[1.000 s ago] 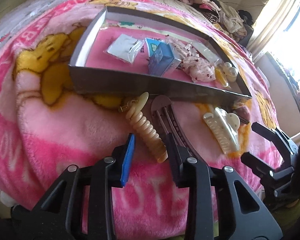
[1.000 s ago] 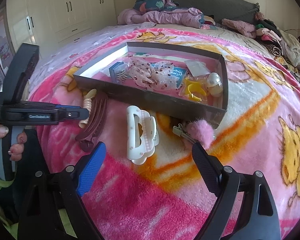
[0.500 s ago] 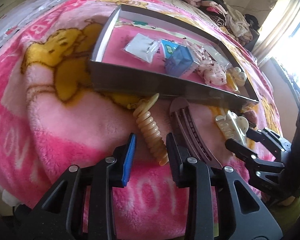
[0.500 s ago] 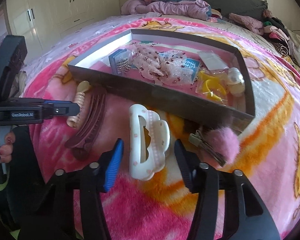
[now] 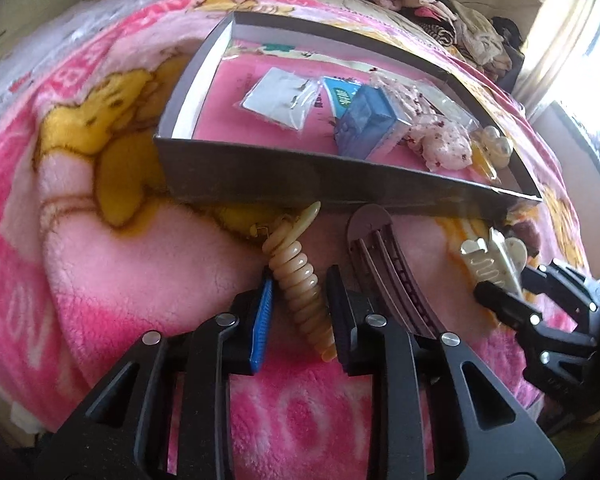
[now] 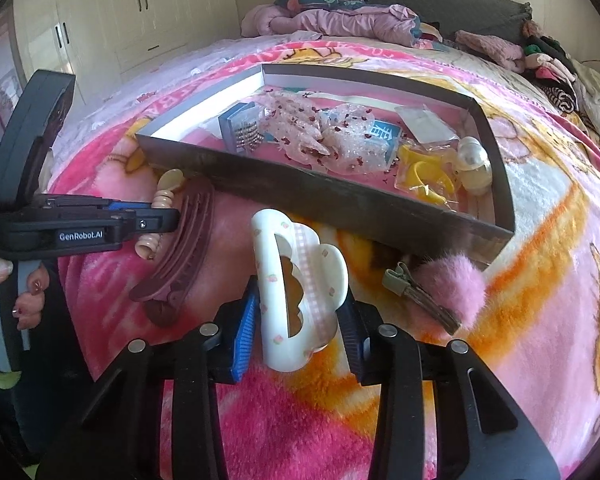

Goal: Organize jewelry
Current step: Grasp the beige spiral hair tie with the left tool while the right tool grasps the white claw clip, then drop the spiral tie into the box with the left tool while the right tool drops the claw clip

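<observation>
Left claw (image 5: 300, 300) straddles the beige spiral clip (image 5: 298, 280) on the pink blanket (image 5: 140, 264), jaws parted around it. Right claw (image 6: 300, 312) brackets the white claw clip (image 6: 296, 288), not clamped, just before the grey tray (image 6: 340, 204).

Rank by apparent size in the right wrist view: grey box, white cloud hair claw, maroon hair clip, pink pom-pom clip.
1. Grey box, clearly largest.
2. White cloud hair claw and maroon hair clip look alike; the claw is nearer, so unsure.
3. Pink pom-pom clip, smallest.
</observation>
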Motion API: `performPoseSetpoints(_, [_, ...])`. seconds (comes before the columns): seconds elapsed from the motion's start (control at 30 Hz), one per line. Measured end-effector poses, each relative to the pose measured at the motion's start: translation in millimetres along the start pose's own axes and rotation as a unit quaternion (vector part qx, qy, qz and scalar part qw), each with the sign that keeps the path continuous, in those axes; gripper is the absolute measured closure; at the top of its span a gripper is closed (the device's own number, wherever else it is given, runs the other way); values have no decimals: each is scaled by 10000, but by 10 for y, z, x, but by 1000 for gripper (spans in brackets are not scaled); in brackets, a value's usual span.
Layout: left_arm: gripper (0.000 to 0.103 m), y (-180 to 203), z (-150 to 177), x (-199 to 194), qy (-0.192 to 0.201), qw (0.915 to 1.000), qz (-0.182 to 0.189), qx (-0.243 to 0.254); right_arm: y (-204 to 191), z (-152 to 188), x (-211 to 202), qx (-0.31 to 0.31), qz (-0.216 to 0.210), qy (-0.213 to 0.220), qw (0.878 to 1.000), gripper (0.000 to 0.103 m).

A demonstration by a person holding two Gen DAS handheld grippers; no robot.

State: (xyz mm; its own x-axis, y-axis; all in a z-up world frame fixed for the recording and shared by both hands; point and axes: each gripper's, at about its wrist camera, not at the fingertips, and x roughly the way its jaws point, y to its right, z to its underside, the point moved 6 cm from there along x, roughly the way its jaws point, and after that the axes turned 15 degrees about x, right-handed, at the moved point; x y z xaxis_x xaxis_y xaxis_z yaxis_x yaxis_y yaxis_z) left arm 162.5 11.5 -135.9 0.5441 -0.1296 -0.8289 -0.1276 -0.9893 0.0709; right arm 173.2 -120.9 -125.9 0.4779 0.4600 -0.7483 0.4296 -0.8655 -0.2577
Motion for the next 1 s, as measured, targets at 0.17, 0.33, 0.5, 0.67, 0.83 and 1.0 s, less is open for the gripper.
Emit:
performPoseSetpoints(0.17, [91, 31, -1, -128, 143, 9998, -9, 146, 29, -7, -110, 14, 4, 63, 10000, 67])
performPoseSetpoints(0.33, [91, 61, 2, -225, 228, 9995, 29, 218, 68, -60, -209, 53, 61, 150, 9999, 67])
performPoseSetpoints(0.5, [91, 63, -37, -366, 405, 9989, 72, 220, 85, -119, -311, 53, 111, 236, 9996, 67])
performPoseSetpoints(0.67, [91, 17, -90, -540, 634, 9978, 55, 174, 69, -183, -403, 18, 135, 341, 9993, 67])
performPoseSetpoints(0.83, [91, -74, -142, -641, 789, 9969, 35, 66, 32, -286, -468, -19, 133, 456, 9989, 67])
performPoseSetpoints(1.0, [91, -128, -179, -674, 850, 9964, 21, 15, -6, -396, -519, -70, 138, 582, 9982, 67])
